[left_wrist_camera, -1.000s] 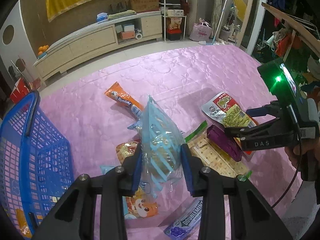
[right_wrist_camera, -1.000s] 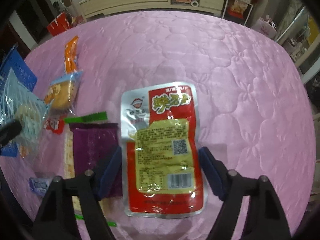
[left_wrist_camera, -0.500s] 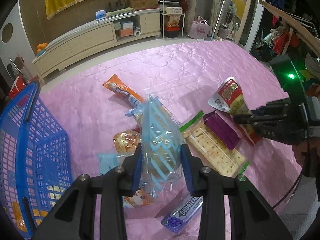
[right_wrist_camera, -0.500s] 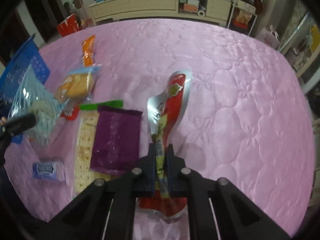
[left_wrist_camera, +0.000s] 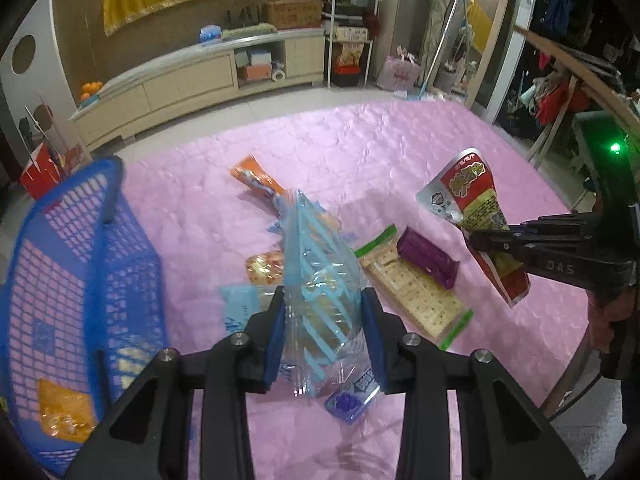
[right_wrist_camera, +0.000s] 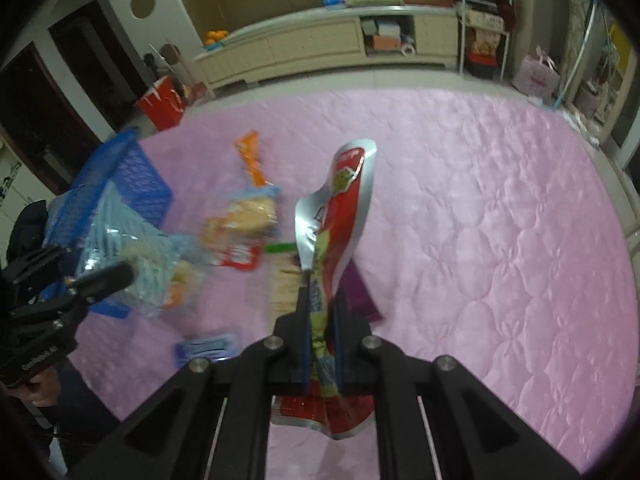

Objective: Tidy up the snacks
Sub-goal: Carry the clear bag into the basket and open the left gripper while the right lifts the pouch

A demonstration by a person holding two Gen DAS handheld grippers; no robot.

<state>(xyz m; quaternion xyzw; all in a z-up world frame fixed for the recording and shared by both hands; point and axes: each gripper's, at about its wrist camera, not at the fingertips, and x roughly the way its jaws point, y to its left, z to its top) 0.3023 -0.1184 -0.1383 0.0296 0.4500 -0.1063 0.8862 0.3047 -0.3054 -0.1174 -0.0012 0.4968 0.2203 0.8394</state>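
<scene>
My left gripper (left_wrist_camera: 323,332) is shut on a clear blue-striped bag of crackers (left_wrist_camera: 320,276) and holds it above the pink cloth, beside the blue basket (left_wrist_camera: 72,280). My right gripper (right_wrist_camera: 320,320) is shut on a red and silver snack pouch (right_wrist_camera: 340,208), lifted off the cloth; both also show in the left wrist view, the pouch (left_wrist_camera: 472,200) hanging from the right gripper (left_wrist_camera: 486,242). The basket (right_wrist_camera: 120,176) holds an orange packet (left_wrist_camera: 64,412).
On the pink cloth (left_wrist_camera: 360,148) lie an orange tube snack (left_wrist_camera: 256,178), a cracker sleeve (left_wrist_camera: 416,292), a purple pack (left_wrist_camera: 428,258), a gum pack (left_wrist_camera: 352,396) and small cake packets (left_wrist_camera: 262,268). A cabinet (left_wrist_camera: 200,80) stands behind.
My right gripper closed on the red pouch and lifted it off the cloth. My left gripper carried the cracker bag up and toward the blue basket.
</scene>
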